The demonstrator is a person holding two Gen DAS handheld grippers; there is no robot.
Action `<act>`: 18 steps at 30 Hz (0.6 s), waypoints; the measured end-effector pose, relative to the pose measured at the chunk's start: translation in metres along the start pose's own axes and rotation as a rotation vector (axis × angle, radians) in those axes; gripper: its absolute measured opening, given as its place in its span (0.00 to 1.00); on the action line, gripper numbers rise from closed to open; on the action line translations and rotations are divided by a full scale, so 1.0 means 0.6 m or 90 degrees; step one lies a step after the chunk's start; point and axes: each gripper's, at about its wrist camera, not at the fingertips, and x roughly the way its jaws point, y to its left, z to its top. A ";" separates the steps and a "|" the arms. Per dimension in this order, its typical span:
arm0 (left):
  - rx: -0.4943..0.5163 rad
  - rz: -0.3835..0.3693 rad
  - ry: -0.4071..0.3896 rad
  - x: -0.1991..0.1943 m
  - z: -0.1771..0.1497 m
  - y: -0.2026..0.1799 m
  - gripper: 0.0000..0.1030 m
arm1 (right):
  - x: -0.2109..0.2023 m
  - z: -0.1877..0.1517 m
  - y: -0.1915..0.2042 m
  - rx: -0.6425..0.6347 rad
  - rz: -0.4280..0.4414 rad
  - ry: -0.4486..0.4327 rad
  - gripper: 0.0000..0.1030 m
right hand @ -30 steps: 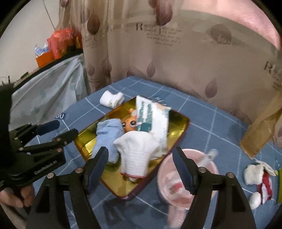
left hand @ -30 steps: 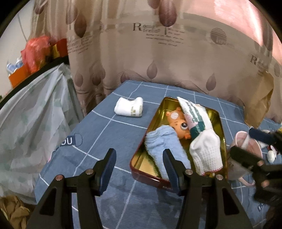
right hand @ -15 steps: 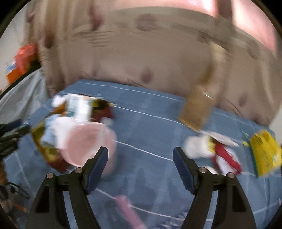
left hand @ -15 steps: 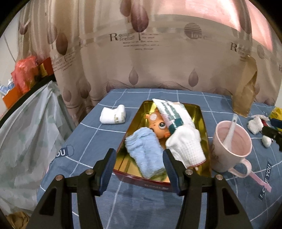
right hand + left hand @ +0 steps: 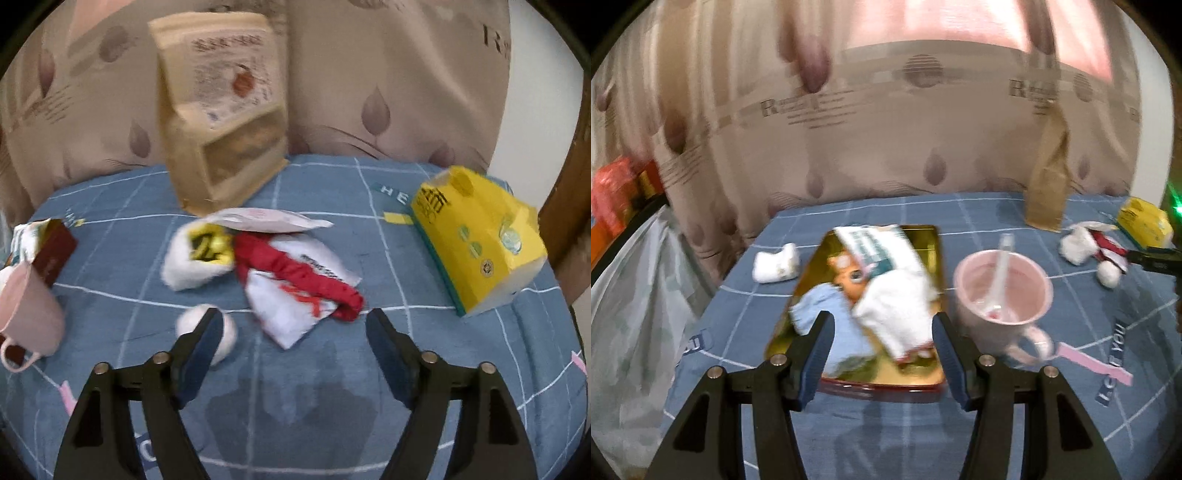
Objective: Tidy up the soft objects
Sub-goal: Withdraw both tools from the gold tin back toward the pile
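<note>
A gold tin (image 5: 925,236) on the blue cloth holds a light blue sock (image 5: 827,306), a white glove (image 5: 897,314), an orange doll (image 5: 849,275) and a tissue packet (image 5: 875,247). A white rolled sock (image 5: 775,263) lies left of the tin. My left gripper (image 5: 882,339) is open and empty above the tin's near end. In the right wrist view a red and white Santa hat (image 5: 295,273) with a white pompom (image 5: 229,332) lies on the cloth. My right gripper (image 5: 291,339) is open and empty just in front of the hat.
A pink mug (image 5: 1001,291) with a spoon stands right of the tin. A brown paper bag (image 5: 221,110) stands at the back by the curtain. A yellow tissue pack (image 5: 480,236) lies at the right. A flat white packet (image 5: 266,219) lies behind the hat.
My right gripper has swung right, from the tin and mug to the Santa hat. My left gripper has shifted right, bringing the mug and hat into view.
</note>
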 end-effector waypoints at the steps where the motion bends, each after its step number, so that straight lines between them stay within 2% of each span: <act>1: 0.007 -0.006 0.000 -0.001 0.003 -0.011 0.55 | 0.009 0.001 -0.005 0.002 0.002 0.001 0.82; 14: 0.114 -0.123 0.017 0.022 0.037 -0.183 0.55 | 0.126 0.042 0.005 -0.047 0.000 0.028 0.87; 17: 0.144 -0.145 0.026 0.033 0.041 -0.230 0.55 | 0.143 0.041 0.006 -0.052 0.000 0.031 0.79; 18: 0.155 -0.154 0.027 0.037 0.042 -0.247 0.55 | 0.144 0.041 0.004 -0.047 0.014 0.032 0.71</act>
